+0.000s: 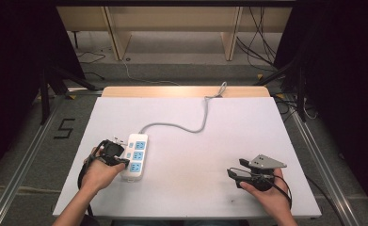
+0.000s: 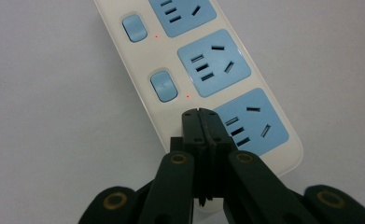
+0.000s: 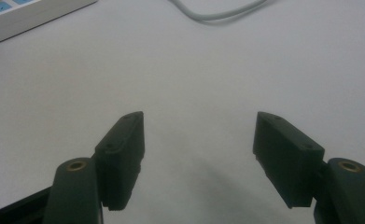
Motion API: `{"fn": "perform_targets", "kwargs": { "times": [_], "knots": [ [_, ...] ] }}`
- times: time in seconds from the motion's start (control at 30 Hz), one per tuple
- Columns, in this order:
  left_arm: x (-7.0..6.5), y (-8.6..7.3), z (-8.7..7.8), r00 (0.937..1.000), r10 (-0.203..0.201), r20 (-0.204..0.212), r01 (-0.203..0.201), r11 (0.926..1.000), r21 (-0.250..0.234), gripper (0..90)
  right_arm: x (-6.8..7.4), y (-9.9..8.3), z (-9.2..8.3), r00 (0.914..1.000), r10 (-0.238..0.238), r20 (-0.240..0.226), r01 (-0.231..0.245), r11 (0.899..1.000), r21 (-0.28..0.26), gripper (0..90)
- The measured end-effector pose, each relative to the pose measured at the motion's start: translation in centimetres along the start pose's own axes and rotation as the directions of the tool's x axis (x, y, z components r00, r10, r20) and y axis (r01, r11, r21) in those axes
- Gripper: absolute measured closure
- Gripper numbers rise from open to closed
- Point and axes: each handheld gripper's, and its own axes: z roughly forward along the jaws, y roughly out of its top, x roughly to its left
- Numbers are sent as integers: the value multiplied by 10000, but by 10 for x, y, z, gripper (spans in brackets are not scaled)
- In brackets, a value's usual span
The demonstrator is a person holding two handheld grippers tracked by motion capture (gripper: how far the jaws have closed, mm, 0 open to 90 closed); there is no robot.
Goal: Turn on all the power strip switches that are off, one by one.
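- left gripper (image 2: 200, 112), jaws pressed together and holding nothing, tips on the white plastic power strip with blue sockets (image 2: 203, 70), at its nearest socket.
- right gripper (image 3: 199, 140) gapes wide, empty; strip well off to its left.

Overhead, two close — power strip (image 1: 135, 157) seemingly shared

At the centre left of the high view, the power strip (image 1: 135, 157) was cream-white with three pale blue socket panels; in the left gripper view its two switches (image 2: 164, 86) were the same blue, each beside a tiny red dot. Its cable (image 1: 181, 125) was light grey. The table (image 1: 228, 136) was plain white. The left gripper (image 2: 200, 122) and the right gripper (image 3: 199, 140) were matt black with brass-coloured rivets.
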Motion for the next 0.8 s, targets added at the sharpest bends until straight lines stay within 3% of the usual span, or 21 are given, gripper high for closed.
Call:
{"fn": "perform_targets", "kwargs": {
  "times": [0.5,0.8],
  "knots": [
    [-1,1,1,10000,56,-67,-55,9999,96,900,0,0,0,10000,-1,-17,1,10000,15,350],
    [-5,4,3,9988,273,-407,-269,9996,85,900,0,0,0,10000,-13,-17,13,10000,14,350]
  ]
}}
